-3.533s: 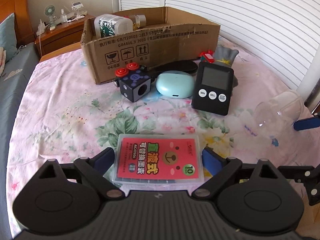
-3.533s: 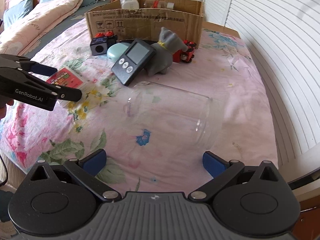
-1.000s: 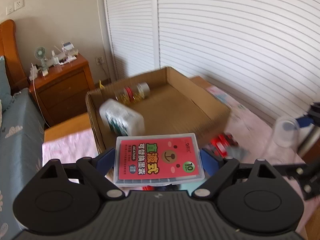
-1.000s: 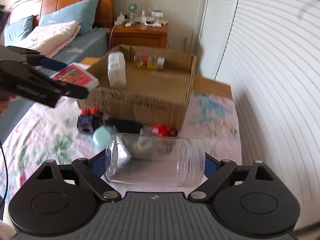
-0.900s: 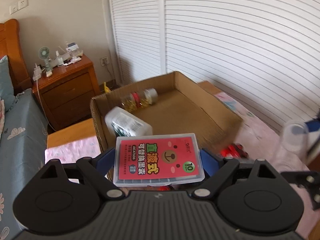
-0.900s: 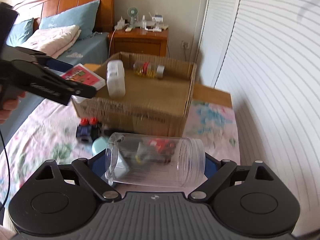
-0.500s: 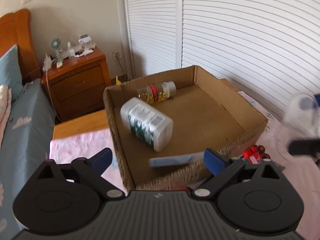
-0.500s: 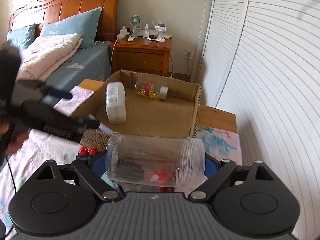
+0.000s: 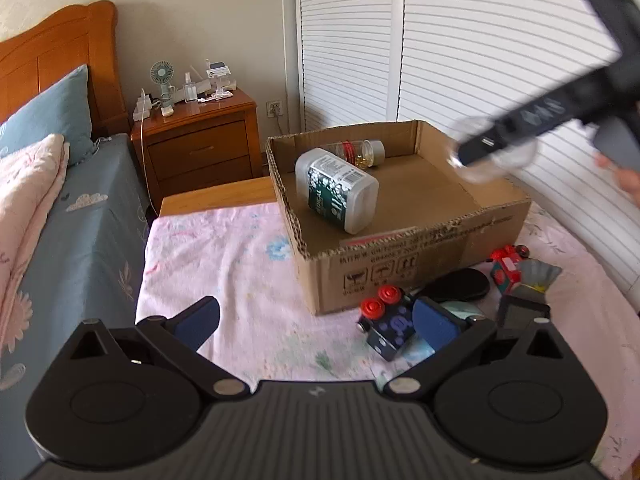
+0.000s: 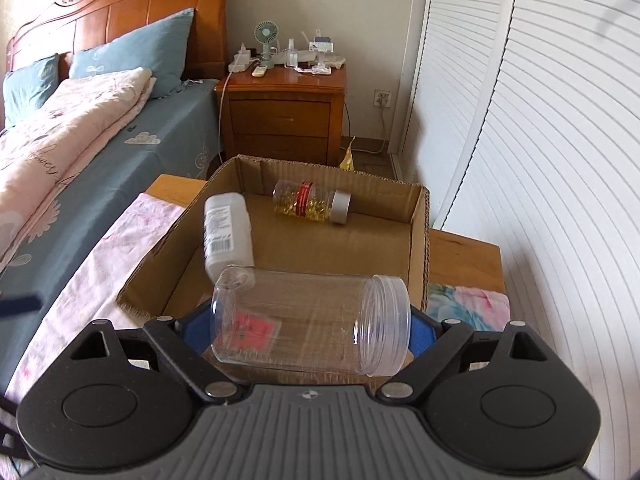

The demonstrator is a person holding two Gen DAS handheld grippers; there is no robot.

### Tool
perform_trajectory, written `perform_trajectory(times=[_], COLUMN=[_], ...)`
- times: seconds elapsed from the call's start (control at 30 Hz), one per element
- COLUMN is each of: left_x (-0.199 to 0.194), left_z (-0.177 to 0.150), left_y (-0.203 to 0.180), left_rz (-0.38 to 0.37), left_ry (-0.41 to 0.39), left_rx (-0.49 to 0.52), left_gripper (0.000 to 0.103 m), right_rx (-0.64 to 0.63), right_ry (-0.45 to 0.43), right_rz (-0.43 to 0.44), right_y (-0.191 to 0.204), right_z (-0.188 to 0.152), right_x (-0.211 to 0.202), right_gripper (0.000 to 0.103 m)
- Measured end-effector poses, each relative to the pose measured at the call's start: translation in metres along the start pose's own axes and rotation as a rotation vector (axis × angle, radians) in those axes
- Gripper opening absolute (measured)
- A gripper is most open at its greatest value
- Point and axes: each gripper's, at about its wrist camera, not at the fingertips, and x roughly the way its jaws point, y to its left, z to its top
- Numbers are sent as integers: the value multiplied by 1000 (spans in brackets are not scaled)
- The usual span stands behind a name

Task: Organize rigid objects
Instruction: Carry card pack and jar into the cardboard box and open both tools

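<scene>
Clear plastic jar (image 10: 311,323) lies sideways, clamped in the right gripper (image 10: 310,326) above the cardboard box (image 10: 419,240). Left gripper (image 9: 316,320) is wide, holding nothing. Lower the jar onto bare floor beside the white bottle (image 10: 226,228) before letting go.

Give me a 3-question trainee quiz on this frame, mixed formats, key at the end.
1. True or false: the left tool grips an object.
2. What does the right tool hold? A) clear jar B) white bottle C) timer
3. Fill in: the white bottle and the capsule bottle lie inside the ____.

Key: 1 false, it is open and empty. 2 A, the clear jar, on its side above the box. 3 cardboard box.
</scene>
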Motion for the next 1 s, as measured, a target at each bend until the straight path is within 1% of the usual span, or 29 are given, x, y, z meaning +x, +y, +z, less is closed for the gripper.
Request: perform_trajectory(times=[0.13, 0.3, 0.43, 0.47, 0.5, 0.53, 0.73, 0.9, 1.0], left_x=[-6, -7, -8, -8, -9, -9, -12, -20, -24], left_z=[-9, -18, -20, -20, -21, -21, -24, -27, -28], left_y=[1, 2, 8, 9, 10, 10, 5, 0, -3], left_rz=[21, 90, 89, 85, 79, 72, 64, 47, 51], left_ry=[-16, -36, -30, -31, -31, -29, -16, -14, -9], left_rx=[-25, -19, -38, -45, -51, -55, -49, -51, -53], left_gripper=[102, 102, 102, 102, 102, 102, 102, 102, 102], right_rx=[15, 45, 78, 90, 95, 95, 95, 98, 100], right_ry=[8, 24, 29, 33, 31, 24, 47, 51, 54], right_rz=[-11, -38, -69, -89, -96, -93, -80, -75, -71], right_y=[-5, -13, -20, -21, -22, -22, -20, -14, -10], right_z=[21, 47, 58, 59, 58, 56, 39, 19, 6], right_x=[22, 54, 74, 77, 78, 78, 64, 41, 27], right_gripper=[94, 94, 95, 98, 102, 102, 102, 103, 103])
